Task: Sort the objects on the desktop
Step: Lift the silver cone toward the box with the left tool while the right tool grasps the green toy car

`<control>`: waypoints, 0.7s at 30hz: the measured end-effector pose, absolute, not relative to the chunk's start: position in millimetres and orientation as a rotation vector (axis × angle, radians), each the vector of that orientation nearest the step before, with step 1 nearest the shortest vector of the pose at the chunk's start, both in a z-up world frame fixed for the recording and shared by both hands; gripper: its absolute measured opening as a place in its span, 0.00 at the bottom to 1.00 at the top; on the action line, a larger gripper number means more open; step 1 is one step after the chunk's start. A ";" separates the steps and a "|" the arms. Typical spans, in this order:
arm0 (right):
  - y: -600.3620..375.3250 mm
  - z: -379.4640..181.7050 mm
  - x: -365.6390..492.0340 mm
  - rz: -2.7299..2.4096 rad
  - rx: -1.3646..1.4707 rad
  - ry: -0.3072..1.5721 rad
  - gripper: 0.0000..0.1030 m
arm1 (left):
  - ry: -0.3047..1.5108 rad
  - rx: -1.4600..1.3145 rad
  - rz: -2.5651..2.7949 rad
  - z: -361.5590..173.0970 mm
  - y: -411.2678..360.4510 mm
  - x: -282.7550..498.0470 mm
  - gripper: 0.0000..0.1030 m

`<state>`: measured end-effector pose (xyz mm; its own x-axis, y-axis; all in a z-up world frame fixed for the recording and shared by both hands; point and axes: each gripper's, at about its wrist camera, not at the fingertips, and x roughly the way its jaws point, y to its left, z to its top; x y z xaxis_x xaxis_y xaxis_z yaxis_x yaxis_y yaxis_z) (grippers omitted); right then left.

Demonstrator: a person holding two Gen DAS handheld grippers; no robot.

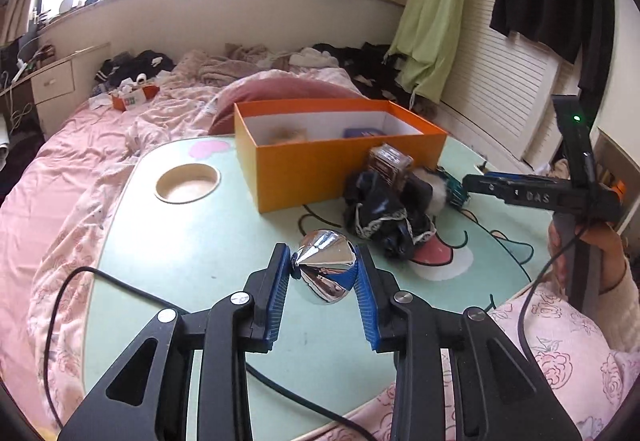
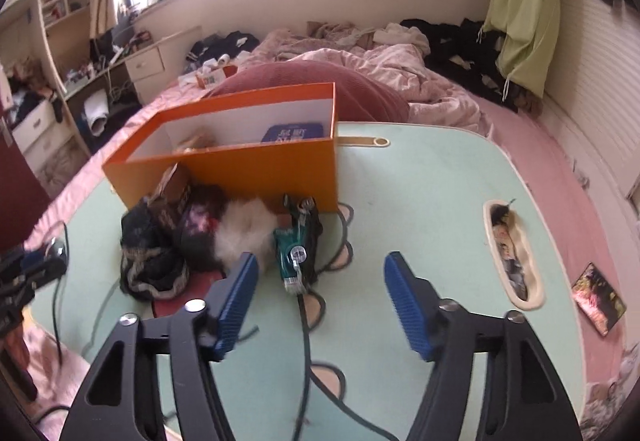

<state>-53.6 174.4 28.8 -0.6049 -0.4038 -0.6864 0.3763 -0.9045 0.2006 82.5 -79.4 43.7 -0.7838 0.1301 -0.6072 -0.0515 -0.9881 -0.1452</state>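
Note:
My left gripper (image 1: 322, 255) is shut on a shiny chrome cone-shaped piece (image 1: 328, 281), held just above the mint-green table (image 1: 192, 253). An open orange box (image 1: 340, 169) stands behind it with a blue item and a tan item inside. In front of the box lies a pile: dark lace-trimmed cloth (image 1: 380, 217), a small brown box (image 1: 390, 163), white fluff (image 2: 244, 229) and a teal object (image 2: 294, 257). My right gripper (image 2: 322, 265) is open above the table. The teal object lies ahead near its left pad, untouched.
A round cup recess (image 1: 188, 183) sits left of the orange box (image 2: 260, 169). An oval recess (image 2: 512, 253) holds small things at the table's right. Black cables cross the table front. A card (image 2: 598, 303) lies on the pink bedding. A hand (image 1: 592, 241) holds the right gripper (image 1: 472, 183).

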 end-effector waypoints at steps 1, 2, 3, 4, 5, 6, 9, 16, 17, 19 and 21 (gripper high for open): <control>173.9 28.3 -59.1 -2.476 1.084 -0.083 0.57 | -0.189 -0.986 2.878 44.8 -81.4 83.3 0.32; 172.2 27.2 -65.8 -2.475 1.097 -0.103 0.55 | -0.191 -0.984 2.882 45.5 -81.9 82.9 0.32; 170.3 25.7 -71.6 -2.477 1.113 -0.105 0.53 | -0.194 -0.982 2.885 45.9 -82.4 83.8 0.32; 167.6 23.6 -77.2 -2.477 1.132 -0.098 0.48 | -0.198 -0.983 2.886 46.1 -83.3 83.3 0.32; 164.2 20.0 -83.1 -2.475 1.158 -0.085 0.42 | -0.200 -0.983 2.885 46.4 -83.7 82.7 0.32; 164.0 18.1 -86.7 -2.467 1.155 -0.100 0.42 | -0.201 -0.985 2.885 45.5 -83.4 81.9 0.32; 166.1 15.6 -87.1 -2.478 1.151 -0.112 0.42 | -0.197 -0.994 2.880 43.4 -81.9 81.4 0.32; 140.8 -1.6 -74.6 -2.464 1.182 0.160 0.31 | -0.188 -1.007 2.861 39.5 -75.1 79.4 0.32; 141.0 -1.1 -73.8 -2.463 1.172 0.135 0.22 | -0.186 -1.009 2.859 39.2 -75.0 79.9 0.32; 144.5 -1.4 -71.3 -2.456 1.167 0.107 0.22 | -0.189 -1.006 2.860 39.4 -75.1 80.6 0.32; 153.0 0.6 -66.5 -2.447 1.133 0.049 0.22 | -0.196 -1.001 2.863 40.0 -75.7 80.9 0.32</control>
<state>-66.5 153.0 0.6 -0.5672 -0.3754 -0.7330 0.4044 -0.9023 0.1492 80.9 -75.7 40.0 -0.7785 0.1390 -0.6120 -0.0541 -0.9864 -0.1552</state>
